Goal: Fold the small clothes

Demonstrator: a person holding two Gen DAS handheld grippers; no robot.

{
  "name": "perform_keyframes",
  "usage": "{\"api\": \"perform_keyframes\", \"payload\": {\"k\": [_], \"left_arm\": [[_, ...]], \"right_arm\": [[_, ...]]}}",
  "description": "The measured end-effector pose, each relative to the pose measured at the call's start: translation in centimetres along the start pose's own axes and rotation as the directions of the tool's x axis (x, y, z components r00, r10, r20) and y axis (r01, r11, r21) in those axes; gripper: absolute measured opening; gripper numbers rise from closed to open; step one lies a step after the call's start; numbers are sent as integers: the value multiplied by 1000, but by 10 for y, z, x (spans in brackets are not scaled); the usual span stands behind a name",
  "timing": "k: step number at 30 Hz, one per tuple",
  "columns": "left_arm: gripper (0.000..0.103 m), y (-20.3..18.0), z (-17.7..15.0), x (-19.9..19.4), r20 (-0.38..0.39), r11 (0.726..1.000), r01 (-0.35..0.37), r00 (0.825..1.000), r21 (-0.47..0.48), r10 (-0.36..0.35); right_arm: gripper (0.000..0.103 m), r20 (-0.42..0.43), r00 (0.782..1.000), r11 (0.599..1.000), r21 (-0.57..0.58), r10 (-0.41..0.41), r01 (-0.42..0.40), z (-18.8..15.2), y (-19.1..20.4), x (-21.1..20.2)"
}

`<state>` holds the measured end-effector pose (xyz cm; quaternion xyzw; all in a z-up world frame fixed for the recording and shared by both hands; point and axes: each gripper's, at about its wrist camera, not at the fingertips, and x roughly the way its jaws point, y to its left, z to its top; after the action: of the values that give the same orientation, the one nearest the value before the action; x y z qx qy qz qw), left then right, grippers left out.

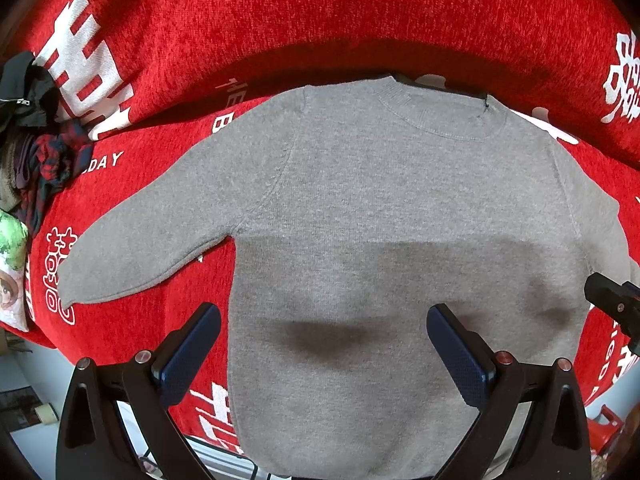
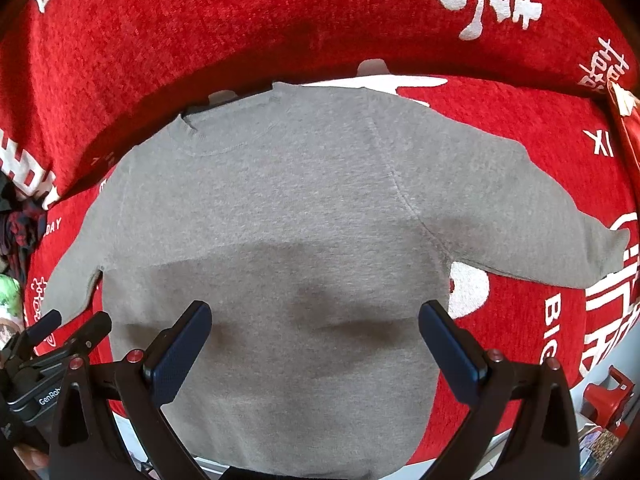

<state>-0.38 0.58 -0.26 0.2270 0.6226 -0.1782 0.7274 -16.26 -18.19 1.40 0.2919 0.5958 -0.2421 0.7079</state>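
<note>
Hovering above the flat grey sweater (image 1: 360, 208), left tool (image 1: 324, 344) and right tool (image 2: 316, 340) both gaping, empty; needing matched sleeve pinches before folding inward.

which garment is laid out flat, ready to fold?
The grey sweater, spread face-up with both sleeves out on the red cover. The dark and plaid clothes are bunched in a heap at the left edge.
</note>
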Motion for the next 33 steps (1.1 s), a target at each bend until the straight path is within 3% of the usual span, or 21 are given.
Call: {"api": "perform_keyframes", "payload": {"k": [16, 20, 23, 33], "left_arm": [[103, 3, -2, 4, -11, 999, 44, 999, -9, -44], [103, 6, -5, 5, -4, 1000, 21, 1000, -10, -21], [103, 6, -5, 5, -10, 1000, 18, 1000, -10, -18], [103, 7, -6, 7, -50, 999, 36, 998, -13, -37]], "right_arm": [[103, -39, 999, 999, -16, -34, 33, 0, 3, 1], [103, -19, 999, 999, -20, -38, 37, -3, 5, 4], [103, 22, 1000, 1000, -18, 6, -6, -3, 5, 7], [103, 37, 999, 999, -24, -38, 38, -5, 4, 9]]}}
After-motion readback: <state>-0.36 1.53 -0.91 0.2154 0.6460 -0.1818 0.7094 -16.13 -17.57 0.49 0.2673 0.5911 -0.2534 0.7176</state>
